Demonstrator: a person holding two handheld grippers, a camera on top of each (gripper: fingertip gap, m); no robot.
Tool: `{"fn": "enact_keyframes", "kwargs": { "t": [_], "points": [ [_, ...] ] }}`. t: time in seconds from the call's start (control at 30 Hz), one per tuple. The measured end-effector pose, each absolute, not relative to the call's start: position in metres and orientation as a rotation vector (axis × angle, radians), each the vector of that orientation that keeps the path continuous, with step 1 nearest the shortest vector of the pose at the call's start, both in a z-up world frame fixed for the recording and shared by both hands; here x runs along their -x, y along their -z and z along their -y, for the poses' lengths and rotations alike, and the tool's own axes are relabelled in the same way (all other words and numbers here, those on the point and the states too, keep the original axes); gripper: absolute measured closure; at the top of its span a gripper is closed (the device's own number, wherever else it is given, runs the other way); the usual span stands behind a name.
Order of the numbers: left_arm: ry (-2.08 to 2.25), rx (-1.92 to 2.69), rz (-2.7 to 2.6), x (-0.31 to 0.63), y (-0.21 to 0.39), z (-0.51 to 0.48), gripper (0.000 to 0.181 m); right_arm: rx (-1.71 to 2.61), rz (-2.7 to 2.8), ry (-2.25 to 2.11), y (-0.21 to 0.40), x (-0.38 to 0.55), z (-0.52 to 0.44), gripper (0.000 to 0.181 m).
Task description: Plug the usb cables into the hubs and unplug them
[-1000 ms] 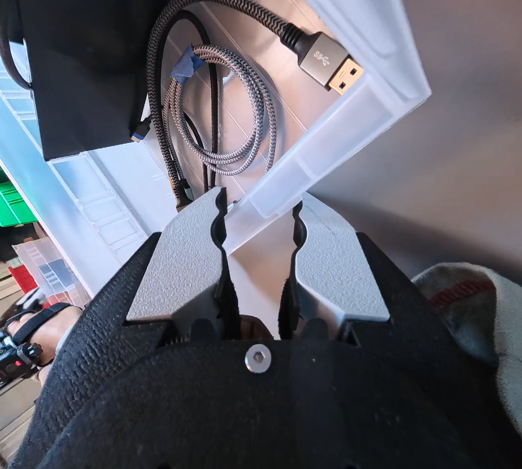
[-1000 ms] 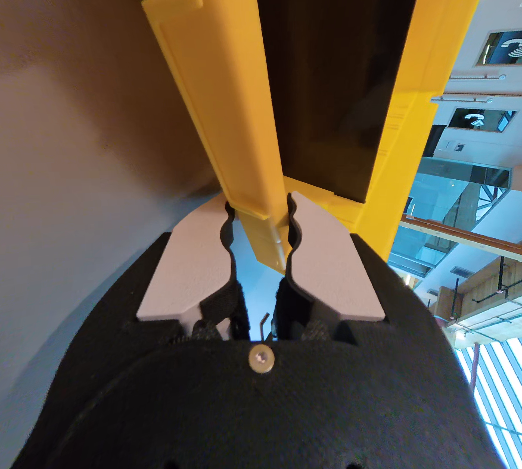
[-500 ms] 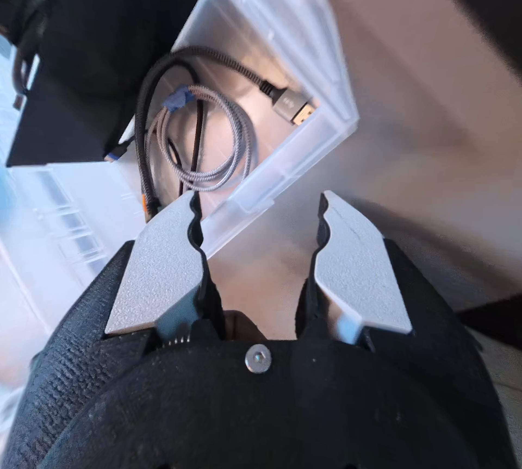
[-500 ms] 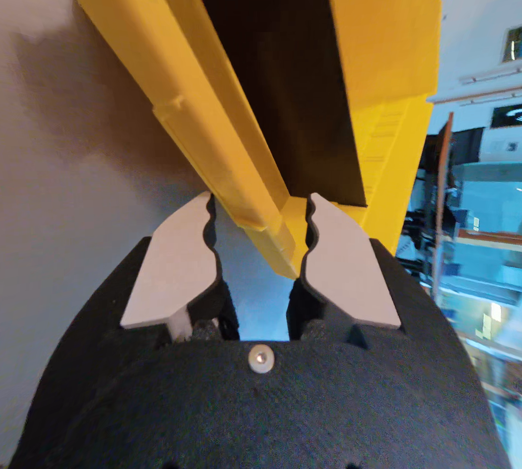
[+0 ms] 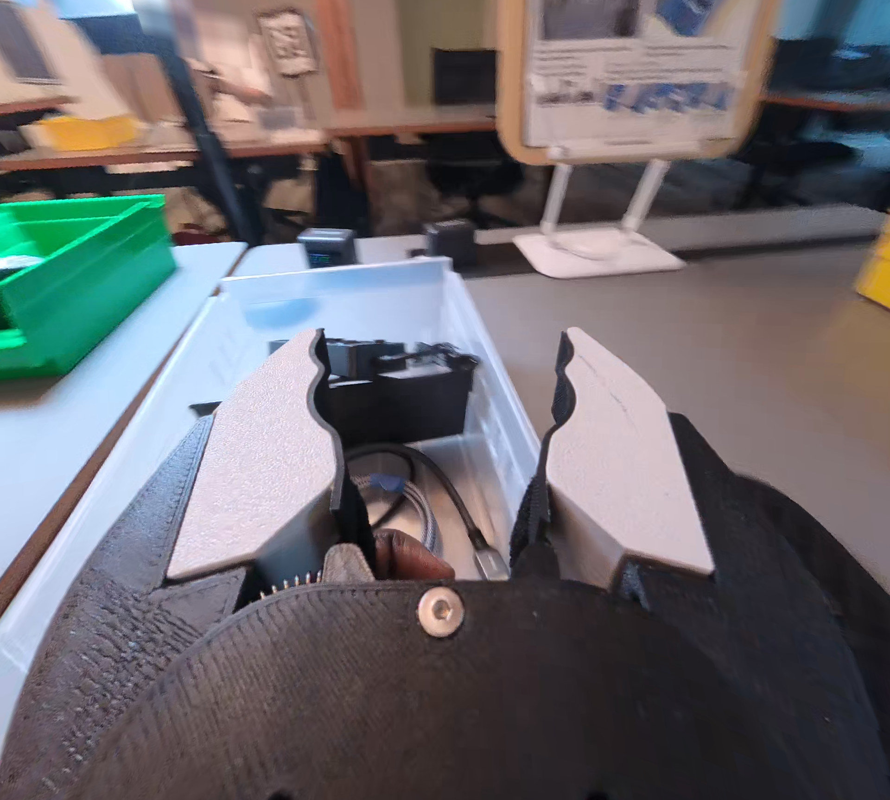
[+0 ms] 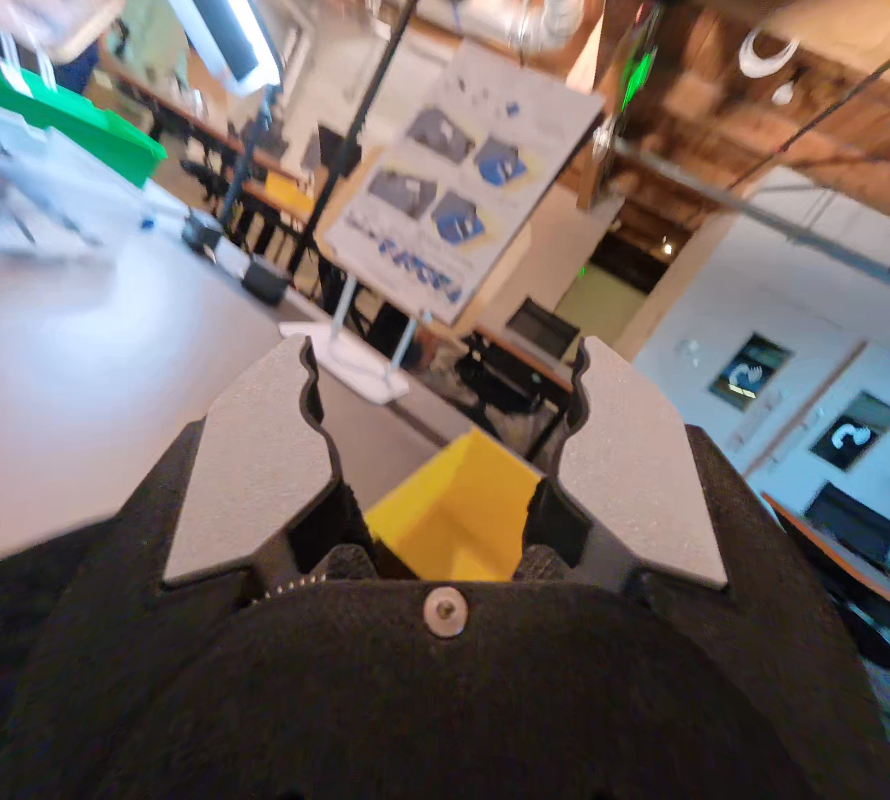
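Observation:
My left gripper (image 5: 440,336) is open and empty, raised above a clear plastic bin (image 5: 474,324) on the grey table. In the bin lie coiled braided usb cables (image 5: 424,507) with a grey plug (image 5: 489,560) near me, and a black box (image 5: 399,396) farther back. My right gripper (image 6: 443,346) is open and empty, tilted up toward the room. A corner of a yellow bin (image 6: 452,521) shows low between its fingers. No hub is clearly visible.
A green bin (image 5: 82,266) stands on a white table at the left; it also shows in the right wrist view (image 6: 86,131). Two small black devices (image 5: 327,242) sit at the table's far edge. A poster stand (image 5: 635,30) stands beyond. A yellow bin edge (image 5: 876,266) is at the right.
Both grippers let go of the bin edges, opened wide and swung up from looking down at the bins to looking across the room.

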State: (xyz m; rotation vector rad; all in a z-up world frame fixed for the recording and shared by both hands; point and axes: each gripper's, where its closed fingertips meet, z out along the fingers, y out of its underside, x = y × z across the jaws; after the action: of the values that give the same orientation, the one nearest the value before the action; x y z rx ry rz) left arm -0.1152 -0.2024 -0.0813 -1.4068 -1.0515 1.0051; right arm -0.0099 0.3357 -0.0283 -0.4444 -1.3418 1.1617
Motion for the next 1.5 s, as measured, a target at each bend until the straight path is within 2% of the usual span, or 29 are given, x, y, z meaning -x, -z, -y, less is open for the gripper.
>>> {"fn": "enact_keyframes", "kwargs": {
  "t": [0.13,0.33,0.4,0.57,0.97,1.03,1.27,1.5],
  "points": [
    [-1.178,1.459,1.129,0.142,0.094,0.205,0.093,0.336,1.288,-1.339,0.018,0.029,-0.269,0.083],
    [-1.190,1.631,1.165,0.176,0.112,0.203,0.099,0.228,1.521,-1.332,0.076,0.064,-0.183,0.082],
    [-1.259,1.689,1.202,0.181,0.118,0.214,0.105,0.220,1.560,-1.344,0.093,0.068,-0.169,0.082],
    [-1.313,1.847,1.273,0.182,0.140,0.234,0.113,0.292,1.589,-1.319,0.118,0.080,-0.178,0.088],
    [-1.274,1.773,1.259,0.213,0.164,0.230,0.111,0.345,1.599,-1.209,0.129,0.089,-0.202,0.093],
    [-1.339,1.774,1.244,0.216,0.163,0.233,0.123,0.345,1.603,-1.201,0.130,0.089,-0.203,0.093],
    [-1.360,1.626,1.247,0.214,0.151,0.241,0.128,0.333,1.626,-1.157,0.134,0.089,-0.203,0.095],
    [-1.515,1.515,1.054,0.205,0.104,0.231,0.129,0.314,1.651,-1.108,0.139,0.089,-0.202,0.096]
  ]
}}
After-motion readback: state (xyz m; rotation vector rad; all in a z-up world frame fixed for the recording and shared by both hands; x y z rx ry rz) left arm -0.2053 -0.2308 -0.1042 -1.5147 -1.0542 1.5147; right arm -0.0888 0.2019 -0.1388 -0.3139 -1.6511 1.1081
